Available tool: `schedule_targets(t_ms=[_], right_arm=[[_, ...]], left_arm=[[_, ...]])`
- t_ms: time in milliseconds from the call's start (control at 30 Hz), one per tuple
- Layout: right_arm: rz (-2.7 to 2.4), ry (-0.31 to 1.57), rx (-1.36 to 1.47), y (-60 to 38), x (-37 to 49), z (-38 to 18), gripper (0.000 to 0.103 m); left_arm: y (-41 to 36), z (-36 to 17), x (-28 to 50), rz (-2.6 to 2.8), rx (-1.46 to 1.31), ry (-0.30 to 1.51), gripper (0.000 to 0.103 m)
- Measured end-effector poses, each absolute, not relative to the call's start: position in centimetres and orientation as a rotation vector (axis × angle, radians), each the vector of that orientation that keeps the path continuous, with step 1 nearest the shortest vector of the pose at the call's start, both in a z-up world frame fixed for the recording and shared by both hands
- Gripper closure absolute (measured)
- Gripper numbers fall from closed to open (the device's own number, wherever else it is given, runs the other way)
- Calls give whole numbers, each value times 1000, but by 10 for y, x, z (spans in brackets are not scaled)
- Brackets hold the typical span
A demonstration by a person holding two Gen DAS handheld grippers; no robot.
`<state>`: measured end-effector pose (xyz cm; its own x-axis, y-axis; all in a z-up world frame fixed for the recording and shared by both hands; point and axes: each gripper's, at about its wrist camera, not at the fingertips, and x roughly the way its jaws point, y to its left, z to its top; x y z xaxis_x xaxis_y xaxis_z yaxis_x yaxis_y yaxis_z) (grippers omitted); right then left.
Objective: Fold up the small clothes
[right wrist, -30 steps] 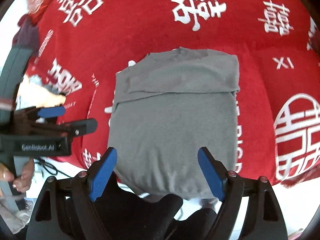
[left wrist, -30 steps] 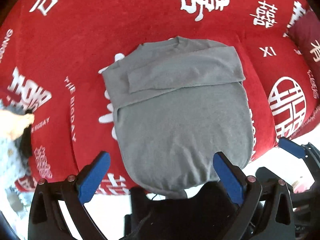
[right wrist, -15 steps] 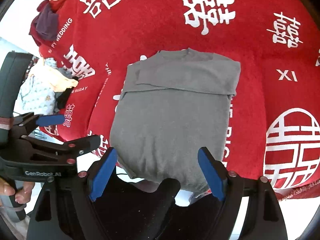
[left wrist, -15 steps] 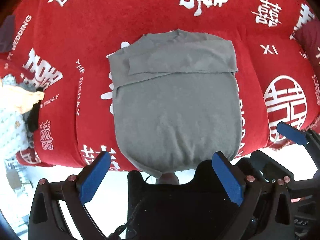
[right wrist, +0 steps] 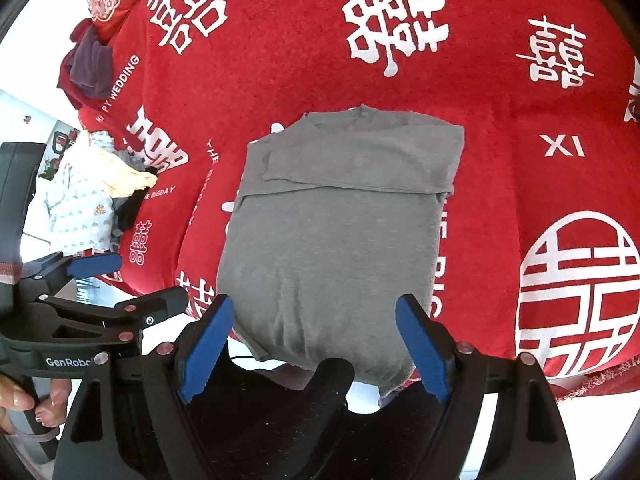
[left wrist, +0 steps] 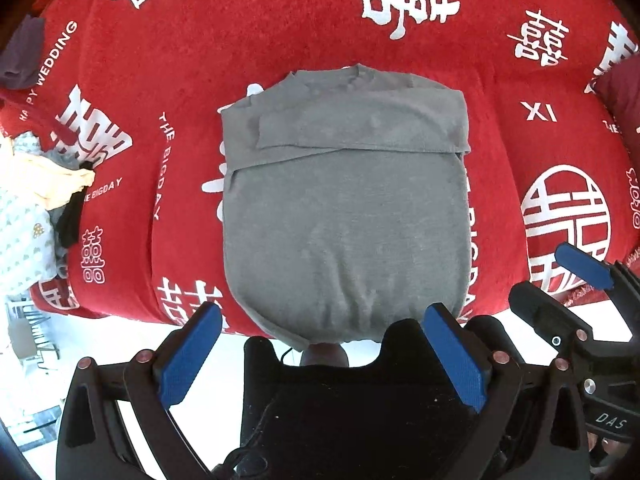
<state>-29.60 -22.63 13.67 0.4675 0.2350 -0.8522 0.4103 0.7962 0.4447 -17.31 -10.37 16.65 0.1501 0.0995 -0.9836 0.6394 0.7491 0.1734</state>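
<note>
From the left wrist camera, the left gripper (left wrist: 320, 356) hangs above the near edge of a red cloth (left wrist: 500, 128) printed with white characters, its two blue pads (left wrist: 188, 356) spread wide with nothing between them. Ahead of it lies the grey shirt (left wrist: 344, 216), flat on the red cloth with both sleeves folded in across the chest, the collar at the far end and the hem hanging just over the near edge. At far left sits a pile of small clothes (left wrist: 36, 208) (pale yellow, a white print and something black). The right gripper (left wrist: 576, 280) shows at the lower right edge, one blue pad visible

Through the right wrist camera, the right gripper (right wrist: 316, 344) hovers near the hem of the same grey shirt (right wrist: 336, 236), its pads (right wrist: 424, 352) standing wide apart and empty. The left gripper (right wrist: 112, 288) is at the left, likewise open, with a person's fingers (right wrist: 24, 404) on its handle. Beyond it lies the pile of small clothes (right wrist: 92, 200), and a dark purple garment (right wrist: 90, 64) rests further back on the red cloth (right wrist: 520, 208)
</note>
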Motion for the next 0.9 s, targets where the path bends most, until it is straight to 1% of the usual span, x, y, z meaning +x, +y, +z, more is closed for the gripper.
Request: schedule_targets(t_ms=[600,900], right_arm=[[-127,1130,664,-232,-294,131,18],[-151,1170,627,-225,-285,127,18]], left_arm=[[-104,163,-166,-422,615,1396,1],[-90,151,-155,-420,569,1428,1]])
